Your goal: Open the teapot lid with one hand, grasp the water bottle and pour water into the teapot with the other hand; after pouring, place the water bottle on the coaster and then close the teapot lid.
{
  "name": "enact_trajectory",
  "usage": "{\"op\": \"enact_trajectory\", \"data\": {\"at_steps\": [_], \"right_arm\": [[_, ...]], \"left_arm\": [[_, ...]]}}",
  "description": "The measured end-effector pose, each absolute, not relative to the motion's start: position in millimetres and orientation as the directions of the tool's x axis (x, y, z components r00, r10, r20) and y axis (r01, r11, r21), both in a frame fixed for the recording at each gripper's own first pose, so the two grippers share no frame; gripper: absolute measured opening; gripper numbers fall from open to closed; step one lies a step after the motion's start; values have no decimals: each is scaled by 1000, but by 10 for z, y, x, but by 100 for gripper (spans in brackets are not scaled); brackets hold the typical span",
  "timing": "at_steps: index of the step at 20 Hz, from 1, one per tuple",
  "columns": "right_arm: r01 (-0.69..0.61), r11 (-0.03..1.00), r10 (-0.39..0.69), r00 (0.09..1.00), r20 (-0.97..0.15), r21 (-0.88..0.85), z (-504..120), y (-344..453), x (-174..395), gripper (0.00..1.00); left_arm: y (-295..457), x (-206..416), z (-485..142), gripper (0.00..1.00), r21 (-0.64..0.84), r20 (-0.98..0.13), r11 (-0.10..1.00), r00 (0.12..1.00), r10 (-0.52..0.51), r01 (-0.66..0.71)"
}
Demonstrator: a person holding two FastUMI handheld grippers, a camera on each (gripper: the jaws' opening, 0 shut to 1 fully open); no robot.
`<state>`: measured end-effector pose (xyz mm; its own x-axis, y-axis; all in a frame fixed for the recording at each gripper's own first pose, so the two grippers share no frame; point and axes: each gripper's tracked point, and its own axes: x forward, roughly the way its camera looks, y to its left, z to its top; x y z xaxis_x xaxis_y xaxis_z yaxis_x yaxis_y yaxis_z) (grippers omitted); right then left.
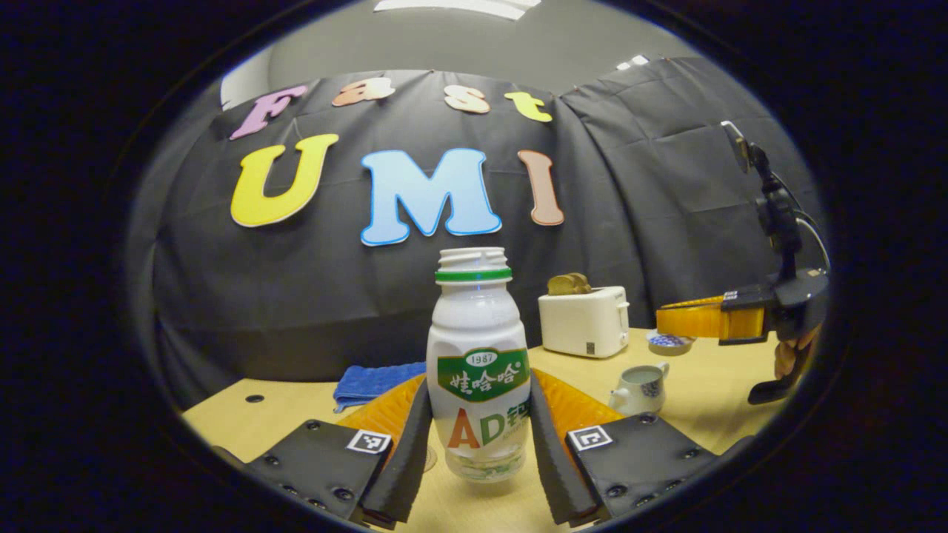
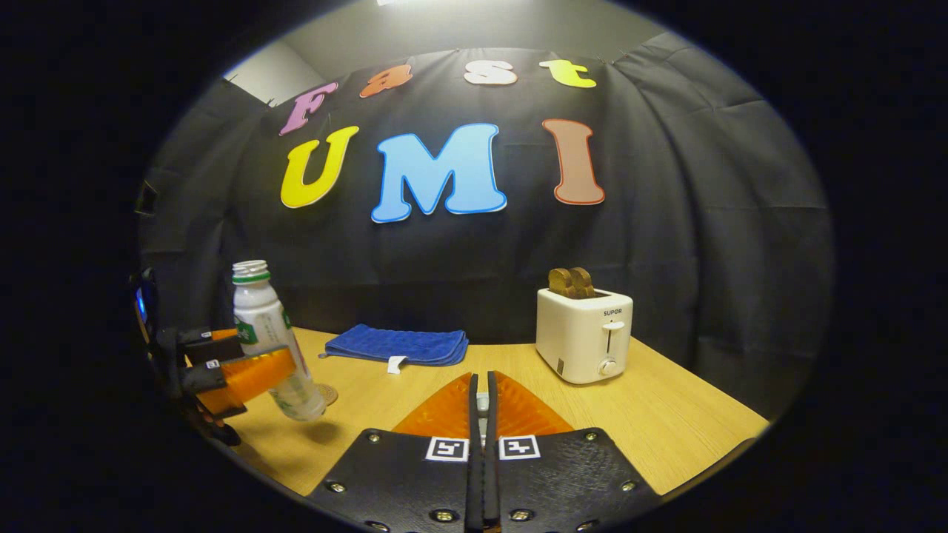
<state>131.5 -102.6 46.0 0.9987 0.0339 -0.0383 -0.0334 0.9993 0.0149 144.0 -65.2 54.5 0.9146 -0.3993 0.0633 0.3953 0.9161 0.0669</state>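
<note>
— Between the left gripper (image 1: 480, 437)'s fingers, what sits there?
— The water bottle (image 1: 479, 363), clamped on both sides, lifted off the table (image 1: 711, 414), long axis near upright, open neck upward.
— And the right gripper (image 2: 481, 414)?
— Its fingers are pressed together on something small and pale I can't identify.
— The teapot (image 1: 638, 389)?
— Beyond the left jaws, to their right, lid off.
— Farther out?
— A toaster (image 2: 585, 333) and a blue cloth (image 2: 396, 345).
</note>
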Motion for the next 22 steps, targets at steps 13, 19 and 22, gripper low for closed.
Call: {"op": "enact_trajectory", "data": {"at_steps": [13,19,22], "right_arm": [[10,1000,-8,995,-104,17,46,-1105,1641,1],[6,1000,-5,993,-118,7,-65,-1096,1661,4],[-14,1000,12,994,-110,-12,14,-1055,1540,34]], "left_arm": [[-321,1575,554,77,-15,59,945,943,-326,328],[-274,1600,532,77,-30,54,947,947,-318,320],[-214,1666,440,77,-51,29,950,951,-306,308]]}}
